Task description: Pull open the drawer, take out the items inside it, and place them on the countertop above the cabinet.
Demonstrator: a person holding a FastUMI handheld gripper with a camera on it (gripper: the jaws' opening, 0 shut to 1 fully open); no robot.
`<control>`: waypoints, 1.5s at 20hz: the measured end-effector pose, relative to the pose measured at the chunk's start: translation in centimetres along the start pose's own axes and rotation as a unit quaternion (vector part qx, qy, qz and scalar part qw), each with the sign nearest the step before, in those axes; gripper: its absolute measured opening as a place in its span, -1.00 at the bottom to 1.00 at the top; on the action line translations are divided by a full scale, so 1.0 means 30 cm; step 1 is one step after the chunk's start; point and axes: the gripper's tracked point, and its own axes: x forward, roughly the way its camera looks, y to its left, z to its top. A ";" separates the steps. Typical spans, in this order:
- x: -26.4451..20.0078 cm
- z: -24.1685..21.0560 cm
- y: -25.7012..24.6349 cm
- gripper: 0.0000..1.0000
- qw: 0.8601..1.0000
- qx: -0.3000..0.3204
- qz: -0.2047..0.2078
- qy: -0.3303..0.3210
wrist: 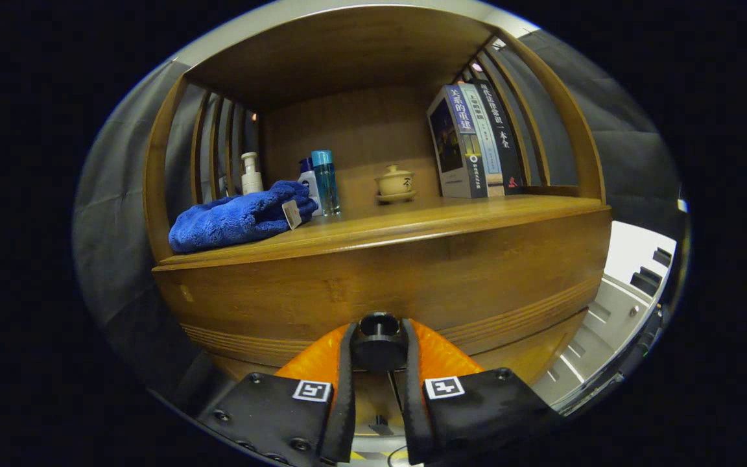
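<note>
A wooden cabinet with a drawer front [373,285] stands right before me, its dark round knob [379,342] low in the middle. My gripper [379,347] is shut on that knob, one finger pressing on each side. The drawer front looks flush with the cabinet, and what lies inside is hidden. Above it runs the countertop [425,224], a wooden shelf under a curved wooden hood. A blue fluffy towel [240,217] with a small tag lies at the countertop's left end.
At the back of the countertop stand a white pump bottle [251,174], a blue-capped clear bottle [326,181] and a small lidded tea bowl [395,183]. Several books [474,139] lean at the right. Slatted wooden sides close in both ends. A pale floor [613,311] lies to the right.
</note>
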 end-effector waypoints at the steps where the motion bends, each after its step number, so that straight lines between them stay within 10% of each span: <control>1: -0.028 -0.009 -0.001 -0.22 1.000 -0.002 0.000 0.005; 30: -0.635 -0.211 0.001 -0.16 0.978 -0.013 -0.003 0.208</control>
